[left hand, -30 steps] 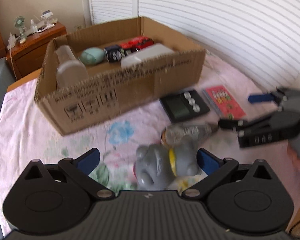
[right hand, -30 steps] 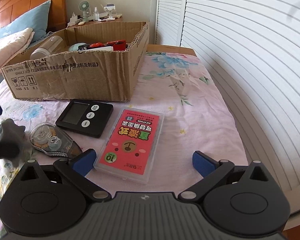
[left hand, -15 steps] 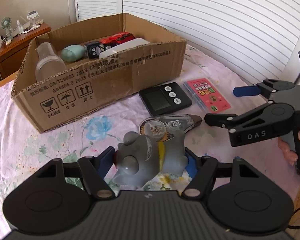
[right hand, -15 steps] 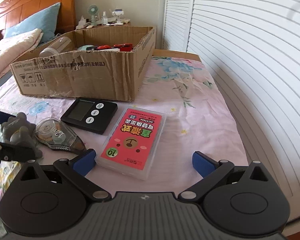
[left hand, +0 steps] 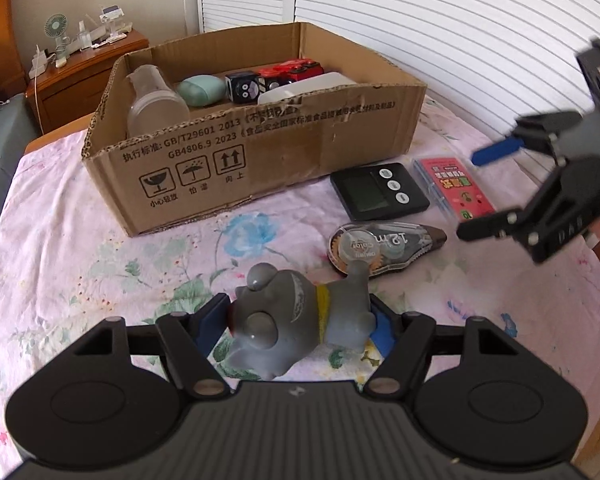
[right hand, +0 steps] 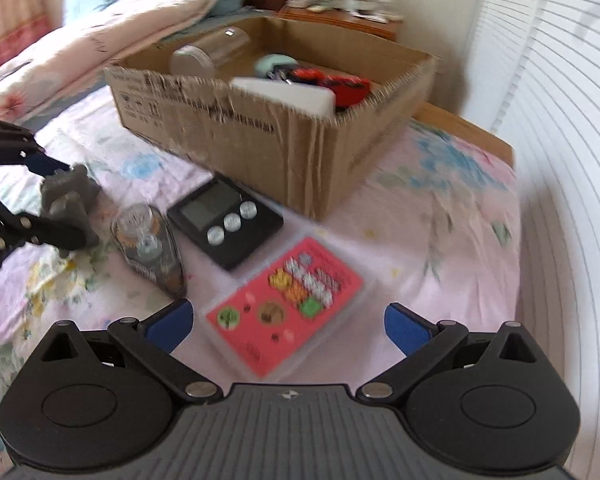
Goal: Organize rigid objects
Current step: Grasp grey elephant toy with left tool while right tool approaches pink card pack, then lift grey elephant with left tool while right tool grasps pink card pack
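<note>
A grey toy figure [left hand: 288, 320] with a yellow band lies on the flowered bedsheet, and my left gripper [left hand: 296, 322] is shut on it, its blue pads pressing both sides. The same grip shows in the right wrist view, where the left gripper [right hand: 64, 200] holds the toy [right hand: 70, 190] at the left. My right gripper [right hand: 288, 324] is open and tilted, hovering over a pink card case [right hand: 288, 312] with nothing between its fingers. A black timer [right hand: 224, 220] and a clear tape dispenser [right hand: 148, 248] lie beside it. Behind stands a cardboard box [left hand: 260, 152].
Inside the box are a clear jar [left hand: 156, 100], a mint case [left hand: 202, 90], a black cube, a red toy car [left hand: 292, 70] and a white box. A wooden nightstand [left hand: 88, 64] stands behind; louvred doors run along the right. Pillows and a quilt [right hand: 112, 28] lie beyond.
My left gripper's jaws went from wide open to shut on the grey toy. The right gripper rolled and shifted, so the pink case and the box now appear slanted.
</note>
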{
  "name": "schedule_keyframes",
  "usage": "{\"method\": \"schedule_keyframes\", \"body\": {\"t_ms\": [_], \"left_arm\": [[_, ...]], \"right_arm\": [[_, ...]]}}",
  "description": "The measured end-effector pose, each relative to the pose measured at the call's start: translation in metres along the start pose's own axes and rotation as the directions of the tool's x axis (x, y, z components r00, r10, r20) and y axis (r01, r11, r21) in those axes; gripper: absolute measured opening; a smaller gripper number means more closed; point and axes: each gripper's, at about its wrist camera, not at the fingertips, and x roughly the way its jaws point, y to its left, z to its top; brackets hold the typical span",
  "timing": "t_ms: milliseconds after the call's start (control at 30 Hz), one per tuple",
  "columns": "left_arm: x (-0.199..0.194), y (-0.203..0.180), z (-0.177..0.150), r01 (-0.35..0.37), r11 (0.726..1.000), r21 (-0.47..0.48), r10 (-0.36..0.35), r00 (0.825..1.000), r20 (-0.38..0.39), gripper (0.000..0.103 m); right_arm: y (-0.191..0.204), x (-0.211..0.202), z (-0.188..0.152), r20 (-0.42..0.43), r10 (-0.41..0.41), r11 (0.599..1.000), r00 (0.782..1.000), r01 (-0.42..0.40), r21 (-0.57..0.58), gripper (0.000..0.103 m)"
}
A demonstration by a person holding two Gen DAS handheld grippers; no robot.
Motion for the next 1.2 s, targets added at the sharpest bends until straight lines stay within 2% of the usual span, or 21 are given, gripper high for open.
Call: {"method": "schedule_keyframes", "body": {"t_ms": [233,467,633,667,767,900,1100,1200], "left_arm": [[-0.001,0.001,-0.001,-0.005,1.000,-0.019,0.005,1.000,0.000,0.072],[-0.002,0.002,-0.002,0.001,1.000,-0.016,-0.001,1.000,0.003,0.072],[-0.001,0.001,-0.002,-0.001,1.000,-0.008,0.001,1.000,0.006,0.073],[-0.001,0.000,-0.002,-0.003,1.000,-0.006,0.003,1.000,0.006,0.073],[-0.001,-0.001,-0.002,-0.010,1.000,0.004,0.010,1.000,0.005,0.075],[0.000,-0.001,-0.001,-0.046,0.999,0.005,0.045,0.999,0.002,0.085],[0.003,-0.002,-0.002,-0.041,0.999,0.004,0.041,0.999,-0.024,0.085],[0.006,-0.004,-0.004,-0.036,0.999,0.008,0.036,0.999,-0.036,0.081]], "right_arm": [[-0.015,0.024,0.029,-0.038,0.127,0.991,0.991,-0.129,-0.043,0.103],[-0.007,0.013,0.018,-0.093,0.167,0.984,0.982,-0.172,-0.053,0.103],[0.018,0.001,0.000,-0.126,0.117,0.985,0.985,-0.132,-0.114,0.103],[0.025,0.001,-0.003,-0.127,0.087,0.985,0.988,-0.105,-0.140,0.103],[0.030,0.000,-0.002,-0.113,0.070,0.986,0.991,-0.086,-0.146,0.103],[0.025,0.003,0.002,-0.106,0.077,0.987,0.991,-0.091,-0.136,0.103],[0.026,0.002,0.001,-0.092,0.083,0.989,0.992,-0.094,-0.113,0.097],[0.028,0.000,0.001,-0.093,0.075,0.991,0.993,-0.084,-0.101,0.093]]}}
